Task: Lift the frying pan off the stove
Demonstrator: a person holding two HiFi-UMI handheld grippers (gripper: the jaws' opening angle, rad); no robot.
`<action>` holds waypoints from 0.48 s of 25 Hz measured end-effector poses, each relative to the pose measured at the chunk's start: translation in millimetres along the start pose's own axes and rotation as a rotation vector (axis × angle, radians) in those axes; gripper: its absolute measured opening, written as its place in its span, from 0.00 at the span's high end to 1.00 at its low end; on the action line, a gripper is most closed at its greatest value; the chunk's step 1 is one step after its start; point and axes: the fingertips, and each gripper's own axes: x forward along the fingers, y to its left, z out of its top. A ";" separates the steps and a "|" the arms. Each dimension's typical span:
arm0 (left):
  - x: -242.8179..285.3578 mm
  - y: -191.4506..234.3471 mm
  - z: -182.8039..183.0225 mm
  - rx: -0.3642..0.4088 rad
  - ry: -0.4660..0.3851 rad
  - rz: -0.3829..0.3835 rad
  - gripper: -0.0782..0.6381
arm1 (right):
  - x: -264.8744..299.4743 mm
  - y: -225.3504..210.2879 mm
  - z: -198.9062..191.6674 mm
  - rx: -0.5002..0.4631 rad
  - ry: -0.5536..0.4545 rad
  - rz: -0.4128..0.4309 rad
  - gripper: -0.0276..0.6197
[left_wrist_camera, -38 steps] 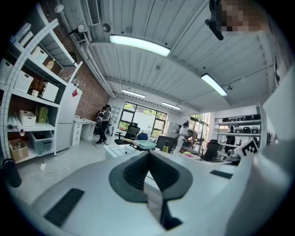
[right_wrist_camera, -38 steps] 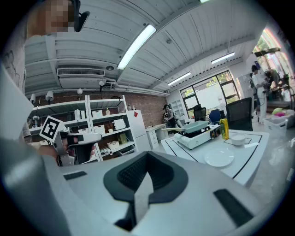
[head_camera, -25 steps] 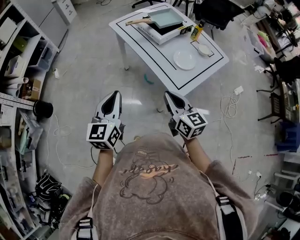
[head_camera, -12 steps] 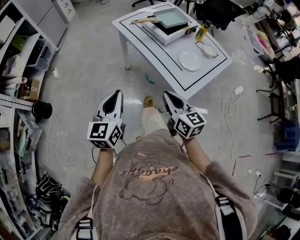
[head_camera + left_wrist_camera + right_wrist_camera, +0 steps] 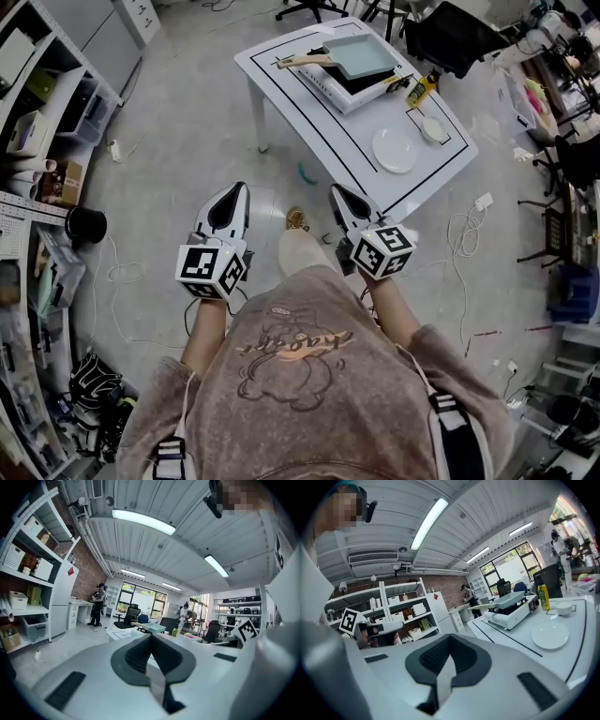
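A pale green square frying pan (image 5: 359, 54) with a wooden handle (image 5: 302, 62) sits on a white portable stove (image 5: 343, 86) at the far end of a low white table (image 5: 323, 127). Both grippers hang over the floor well short of the table. My left gripper (image 5: 231, 190) is shut and empty, as is my right gripper (image 5: 339, 190). In the right gripper view, the pan (image 5: 508, 601) and stove (image 5: 512, 615) lie ahead to the right beyond the shut right gripper (image 5: 449, 639). In the left gripper view, the pan (image 5: 151, 626) shows small and far, just above the left gripper (image 5: 151, 637).
On the table stand a white plate (image 5: 395, 150), a small bowl (image 5: 434, 129) and a yellow bottle (image 5: 419, 89). Shelving (image 5: 37, 112) lines the left wall. A black chair (image 5: 450, 33) stands behind the table. Cables trail on the floor (image 5: 459, 220). A person (image 5: 98, 604) stands far off.
The table has shifted rightward in the head view, and the person's leg now shows between the grippers. Both grippers keep the same pose, shut, side by side.
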 end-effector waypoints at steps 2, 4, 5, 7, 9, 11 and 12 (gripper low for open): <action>14.9 7.8 2.0 -0.001 0.004 0.002 0.88 | 15.1 -9.9 6.5 0.010 -0.002 0.005 0.96; 30.7 15.4 5.7 -0.002 0.007 0.004 0.88 | 31.4 -20.2 14.3 0.021 -0.003 0.010 0.96; 38.9 19.4 8.1 -0.005 0.008 0.006 0.88 | 39.8 -24.8 18.6 0.026 -0.002 0.014 0.96; 55.5 26.6 13.1 -0.013 0.014 0.009 0.88 | 55.9 -33.0 26.7 0.032 0.004 0.024 0.96; 70.9 33.2 19.4 -0.019 0.018 0.011 0.88 | 71.4 -39.7 34.7 0.033 0.015 0.035 0.96; 86.0 42.0 27.4 -0.021 0.018 0.016 0.88 | 88.3 -46.2 44.0 0.030 0.025 0.047 0.96; 94.0 46.7 31.4 -0.022 0.017 0.020 0.88 | 96.9 -50.0 49.0 0.030 0.029 0.053 0.96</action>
